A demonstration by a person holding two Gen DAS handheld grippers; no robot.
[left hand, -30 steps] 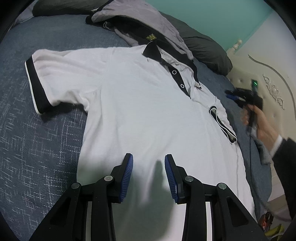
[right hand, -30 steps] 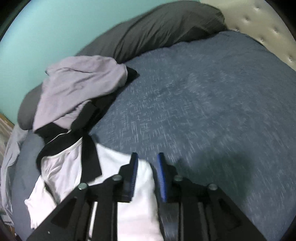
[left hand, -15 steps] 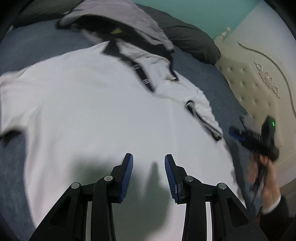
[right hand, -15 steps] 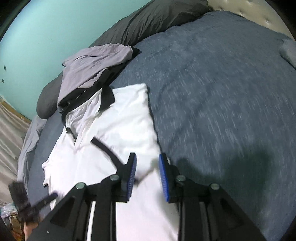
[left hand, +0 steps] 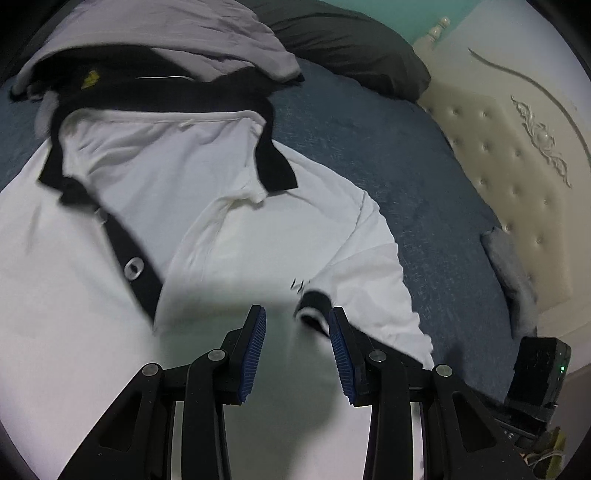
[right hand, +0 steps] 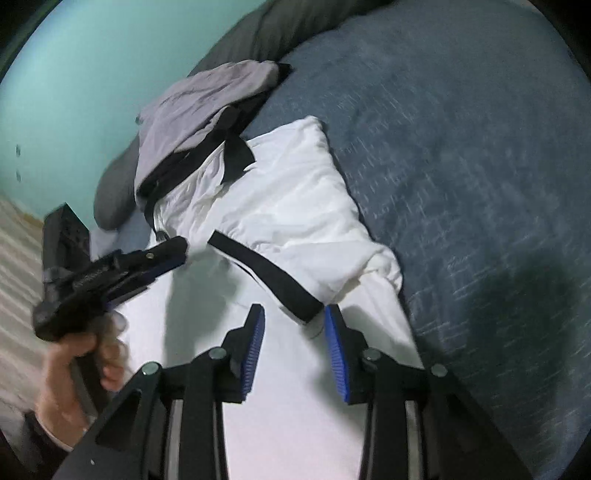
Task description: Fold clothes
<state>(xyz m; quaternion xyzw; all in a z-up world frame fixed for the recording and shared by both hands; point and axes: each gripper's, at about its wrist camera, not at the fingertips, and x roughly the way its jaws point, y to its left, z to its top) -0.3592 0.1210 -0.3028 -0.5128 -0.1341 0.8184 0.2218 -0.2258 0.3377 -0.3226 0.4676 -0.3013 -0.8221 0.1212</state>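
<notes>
A white polo shirt (left hand: 207, 206) with a black collar (left hand: 273, 162) and placket lies flat on the blue bed (left hand: 424, 192). Its right sleeve (right hand: 295, 206) is folded in over the body, the black cuff (right hand: 266, 273) running across it. My left gripper (left hand: 297, 314) hovers open over the chest, with the cuff's end (left hand: 314, 301) just by its right finger; nothing is between the pads. My right gripper (right hand: 293, 312) is low over the cuff's end and its jaws are opening; the band's tip lies between them, untouched by the pads. The right wrist view shows the left gripper (right hand: 173, 258), held in a hand (right hand: 74, 362).
A grey garment (left hand: 177, 33) and something black are heaped just beyond the collar, against a dark pillow (left hand: 351, 40). A cream tufted headboard (left hand: 517, 173) bounds the bed on the right, a teal wall (right hand: 74, 74) the far side. Bare blue bedding (right hand: 461, 166) stretches right of the shirt.
The left gripper has swept across the shirt towards the collar and the folded sleeve. The right gripper has come down over the cuff, and its jaws stand wider than before.
</notes>
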